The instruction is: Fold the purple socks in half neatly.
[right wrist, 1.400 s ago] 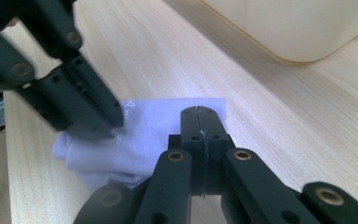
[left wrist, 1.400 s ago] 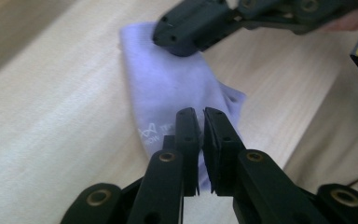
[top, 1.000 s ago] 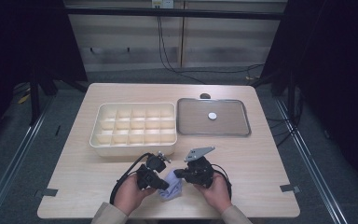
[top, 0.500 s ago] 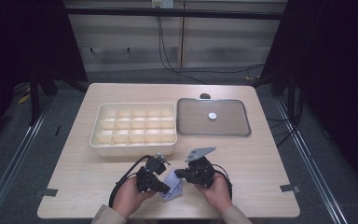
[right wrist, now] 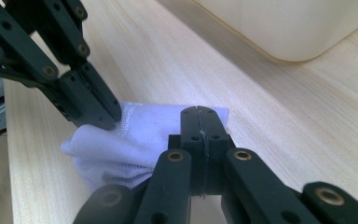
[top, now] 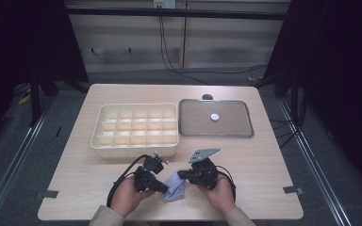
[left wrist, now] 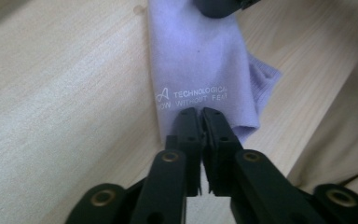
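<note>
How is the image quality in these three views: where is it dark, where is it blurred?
High view: table evenly lit, its surroundings nearly black, small things soft. Left gripper view: the cloth and its white lettering are sharp enough to read partly, the far top edge blurs. Right gripper view: the cream tray behind is out of focus; the right tongs are crisp.

both grippers (top: 172, 181) closed, tip to tip

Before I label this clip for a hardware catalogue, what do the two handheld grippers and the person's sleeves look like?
Both the left gripper and the right gripper are black, with flat bar linkages joined by brass-coloured pivot pins and squared black fingertips. A black cable loops from the left one. The right one carries a grey three-cornered plate on top. The sleeves are beige.
</note>
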Motion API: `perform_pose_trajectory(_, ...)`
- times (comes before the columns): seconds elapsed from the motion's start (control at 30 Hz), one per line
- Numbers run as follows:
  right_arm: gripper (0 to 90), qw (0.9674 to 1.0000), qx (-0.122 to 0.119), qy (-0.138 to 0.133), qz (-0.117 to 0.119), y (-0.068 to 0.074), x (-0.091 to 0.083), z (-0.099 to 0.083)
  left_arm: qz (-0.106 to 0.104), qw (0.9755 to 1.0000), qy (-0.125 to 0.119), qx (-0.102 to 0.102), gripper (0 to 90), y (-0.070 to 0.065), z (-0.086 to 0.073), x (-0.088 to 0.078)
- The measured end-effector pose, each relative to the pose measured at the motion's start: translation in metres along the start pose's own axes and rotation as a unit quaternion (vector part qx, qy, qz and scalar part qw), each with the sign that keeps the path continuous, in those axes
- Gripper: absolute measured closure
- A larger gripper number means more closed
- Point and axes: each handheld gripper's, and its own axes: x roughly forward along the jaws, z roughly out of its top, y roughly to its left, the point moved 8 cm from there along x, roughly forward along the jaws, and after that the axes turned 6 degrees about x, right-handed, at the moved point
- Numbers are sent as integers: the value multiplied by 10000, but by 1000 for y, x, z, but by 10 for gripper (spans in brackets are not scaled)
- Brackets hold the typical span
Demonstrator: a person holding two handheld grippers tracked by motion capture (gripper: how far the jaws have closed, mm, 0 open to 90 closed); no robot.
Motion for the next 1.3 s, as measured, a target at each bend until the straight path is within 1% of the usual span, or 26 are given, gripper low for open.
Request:
perform_pose_trajectory(0.07,899,10000,16,-10,16,0,-1,0,-16,10000,-44,-21,781,1,2,-5)
perform_pose_trajectory(0.17,899,10000,4,-18,19,0,-2,0,-14,9998,-177,-76,719,3,7,-13)
perform_pose_trajectory(0.2,900,10000,0,-17,10,0,-3,0,27,9997,-209,-97,687,4,9,-15)
perform_pose_trajectory(0.23,900,10000,6,-19,5,0,-3,0,40,9997,-204,-116,637,5,10,-16)
perform_pose_trajectory(0.27,899,10000,4,-19,0,0,-3,0,39,9996,-251,-138,612,6,13,-17)
perform_pose_trajectory(0.33,899,10000,10,-40,-4,0,-5,0,32,9994,-258,-214,576,8,15,-17)
perform_pose_trajectory(0.4,897,10000,-9,-58,-10,-1,-6,0,47,9996,-210,-191,557,10,16,-16)
perform_pose_trajectory(0.43,897,10000,9,-70,-5,-1,-7,0,66,9996,-200,-210,545,10,17,-15)
perform_pose_trajectory(0.53,894,9999,7,-101,-69,-3,-10,0,109,9995,-198,-205,503,12,19,-13)
perform_pose_trajectory(0.6,891,9999,60,-132,-72,-5,-13,0,103,9996,-184,-209,489,12,21,-12)
perform_pose_trajectory(0.63,889,9999,51,-125,-103,-6,-14,-1,105,9996,-201,-187,476,12,22,-12)
perform_pose_trajectory(0.77,876,9997,75,-183,-147,-9,-20,-2,105,9995,-167,-229,437,11,27,-8)
perform_pose_trajectory(0.83,870,9995,132,-202,-182,-11,-23,-3,115,9997,-113,-194,435,11,29,-6)
perform_pose_trajectory(0.87,862,9995,136,-219,-183,-12,-24,-4,90,9997,-98,-202,433,10,30,-4)
perform_pose_trajectory(0.93,856,9993,175,-231,-234,-15,-26,-5,141,9997,-92,-201,430,10,32,-2)
perform_pose_trajectory(1.07,850,9991,217,-235,-289,-19,-30,-9,139,9997,-9,-196,426,11,33,2)
perform_pose_trajectory(1.2,844,9989,231,-248,-321,-20,-32,-11,155,9997,32,-201,411,10,33,8)
perform_pose_trajectory(1.3,842,9988,256,-215,-345,-21,-33,-13,170,9997,77,-159,404,9,32,11)
